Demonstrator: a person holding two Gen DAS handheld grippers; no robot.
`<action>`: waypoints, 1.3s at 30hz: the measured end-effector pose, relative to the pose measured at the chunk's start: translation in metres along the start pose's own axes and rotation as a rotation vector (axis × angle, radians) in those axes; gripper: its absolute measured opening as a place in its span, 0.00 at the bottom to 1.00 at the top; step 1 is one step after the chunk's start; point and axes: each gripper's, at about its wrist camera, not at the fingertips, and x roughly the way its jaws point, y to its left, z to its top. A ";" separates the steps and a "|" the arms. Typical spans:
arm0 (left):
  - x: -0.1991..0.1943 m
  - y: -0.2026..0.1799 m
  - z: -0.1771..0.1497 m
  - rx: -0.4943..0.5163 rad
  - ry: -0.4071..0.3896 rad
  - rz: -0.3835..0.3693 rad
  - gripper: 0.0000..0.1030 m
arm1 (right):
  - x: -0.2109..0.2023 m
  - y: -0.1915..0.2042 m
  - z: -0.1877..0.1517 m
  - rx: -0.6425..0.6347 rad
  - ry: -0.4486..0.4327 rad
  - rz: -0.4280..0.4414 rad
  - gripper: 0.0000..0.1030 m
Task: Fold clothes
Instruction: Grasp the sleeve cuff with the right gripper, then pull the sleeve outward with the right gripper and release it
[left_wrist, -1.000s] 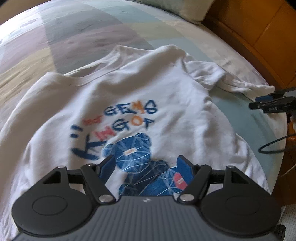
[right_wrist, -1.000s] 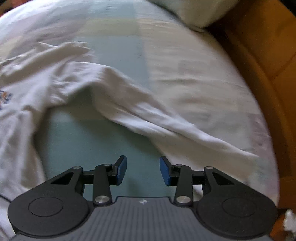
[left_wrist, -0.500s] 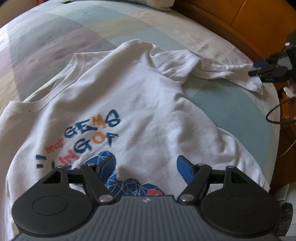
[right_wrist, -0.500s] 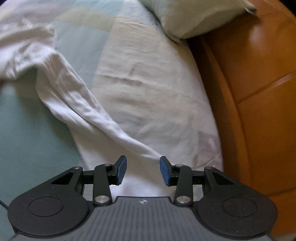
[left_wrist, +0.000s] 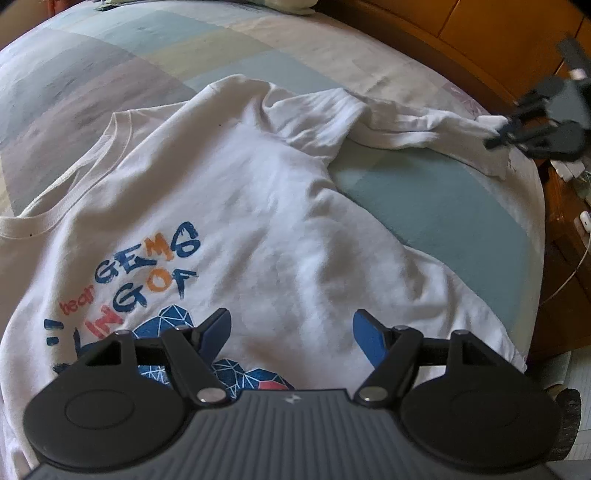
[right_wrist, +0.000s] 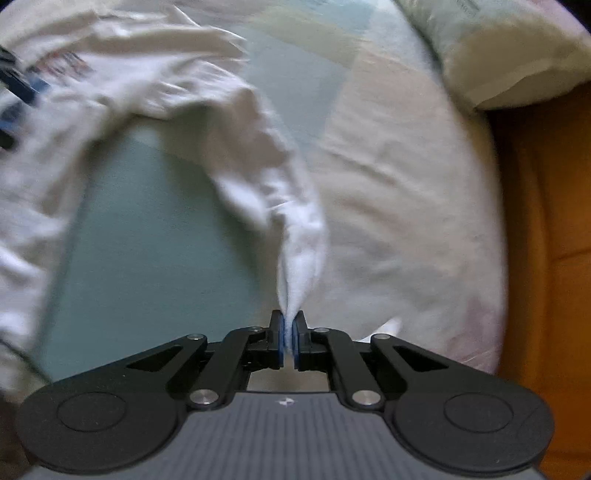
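Left wrist view, white tee print "bear GEMS KING OF", left gripper spread, right gripper just clamped onto sleeve.

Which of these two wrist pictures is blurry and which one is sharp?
Right wrist view: smeared by motion, the white printed T-shirt and pale pillow soft, only the right gripper crisp. Left wrist view: mostly sharp, print readable; just the right gripper at the far right edge is blurred.

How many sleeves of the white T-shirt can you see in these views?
1. The sleeve stretches toward the bed's right edge, its end pinched in the right gripper. The other sleeve may be hidden beyond the left edge of the view.
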 end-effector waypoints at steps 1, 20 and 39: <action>0.000 0.000 0.000 -0.002 -0.001 -0.002 0.71 | -0.006 0.006 -0.002 0.021 0.000 0.049 0.08; 0.004 -0.004 0.000 -0.025 -0.005 -0.023 0.71 | -0.022 0.023 -0.019 0.524 -0.108 0.372 0.46; 0.005 -0.004 -0.002 -0.037 -0.004 -0.029 0.71 | 0.027 -0.027 -0.057 1.030 0.056 0.290 0.50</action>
